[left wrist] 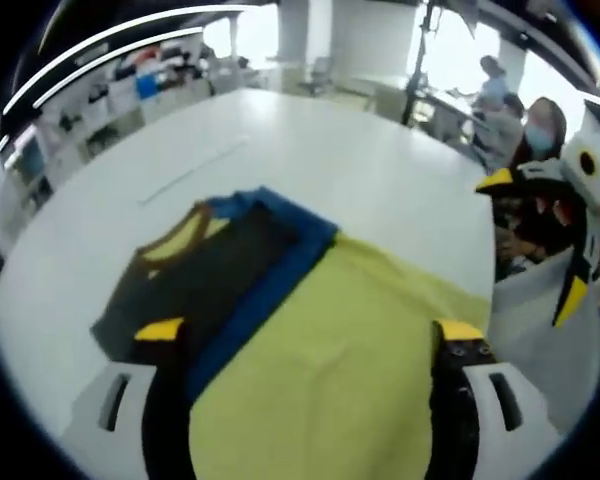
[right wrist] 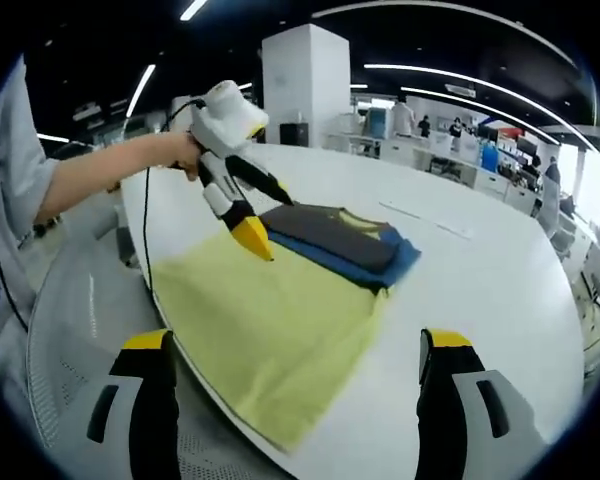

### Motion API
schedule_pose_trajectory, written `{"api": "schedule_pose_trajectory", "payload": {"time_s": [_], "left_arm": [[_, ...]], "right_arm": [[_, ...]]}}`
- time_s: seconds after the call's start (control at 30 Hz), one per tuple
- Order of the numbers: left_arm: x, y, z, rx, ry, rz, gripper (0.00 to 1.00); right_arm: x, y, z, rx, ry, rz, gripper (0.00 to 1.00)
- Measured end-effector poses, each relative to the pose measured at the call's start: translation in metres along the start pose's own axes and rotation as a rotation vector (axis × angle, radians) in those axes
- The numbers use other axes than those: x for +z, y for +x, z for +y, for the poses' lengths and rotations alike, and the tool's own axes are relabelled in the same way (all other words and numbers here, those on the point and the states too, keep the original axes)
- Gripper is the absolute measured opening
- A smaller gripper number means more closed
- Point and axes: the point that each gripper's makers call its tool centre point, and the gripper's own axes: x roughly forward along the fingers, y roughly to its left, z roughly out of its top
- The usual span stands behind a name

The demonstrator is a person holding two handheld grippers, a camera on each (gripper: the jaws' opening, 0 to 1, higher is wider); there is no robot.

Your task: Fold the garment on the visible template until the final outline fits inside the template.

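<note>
A yellow garment (right wrist: 270, 330) lies spread flat on the white worktop (right wrist: 500, 290), its near edge hanging over the worktop's rim. Its long axis seems to run from that rim toward a folded stack (right wrist: 340, 240) of dark, yellow-collared and blue clothes at its far end. The left claw (right wrist: 252, 238) hovers over the garment's edge, released. The right claw (right wrist: 295, 385) is also released, jaws wide apart above the garment.

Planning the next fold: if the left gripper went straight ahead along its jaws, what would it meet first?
Probably the yellow garment, which lies between and just ahead of the open left gripper. Beyond it comes the folded stack of dark and blue clothes. Height above the cloth is unclear.
</note>
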Motion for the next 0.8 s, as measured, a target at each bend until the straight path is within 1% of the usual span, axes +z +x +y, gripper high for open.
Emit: {"api": "schedule_pose_trajectory", "payload": {"time_s": [0.07,0.23,0.3,0.37,0.4,0.43,0.53,0.7,0.8], "left_arm": [[-0.002,-0.007,-0.002,-0.007,-0.002,-0.011,0.99],[-0.013,-0.021,-0.003,-0.008,0.004,-0.004,0.99],[-0.015,-0.024,-0.003,-0.008,0.005,-0.007,0.99],[-0.017,-0.029,-0.008,-0.028,0.012,-0.020,0.99],[-0.021,-0.032,-0.013,-0.037,0.012,-0.015,0.99],[-0.023,-0.034,-0.014,-0.038,0.012,-0.012,0.99],[-0.029,-0.040,-0.013,-0.026,0.022,-0.013,0.99],[-0.032,-0.052,-0.010,-0.016,0.020,-0.039,0.99],[-0.037,-0.057,-0.009,-0.017,0.022,-0.040,0.99]], "right_arm": [[0.001,0.000,0.000,-0.004,0.000,0.000,1.00],[0.004,0.004,0.000,-0.017,0.004,0.000,1.00],[0.006,0.005,0.002,-0.016,0.007,-0.004,1.00],[0.007,0.005,0.004,-0.017,0.007,-0.004,1.00],[0.007,0.006,0.005,-0.021,0.004,-0.001,1.00],[0.007,0.006,0.005,-0.022,0.003,0.000,1.00],[0.009,0.007,0.008,-0.027,0.002,0.002,1.00],[0.010,0.009,0.013,-0.033,-0.001,0.008,1.00],[0.013,0.011,0.016,-0.035,-0.005,0.007,1.00]]}}
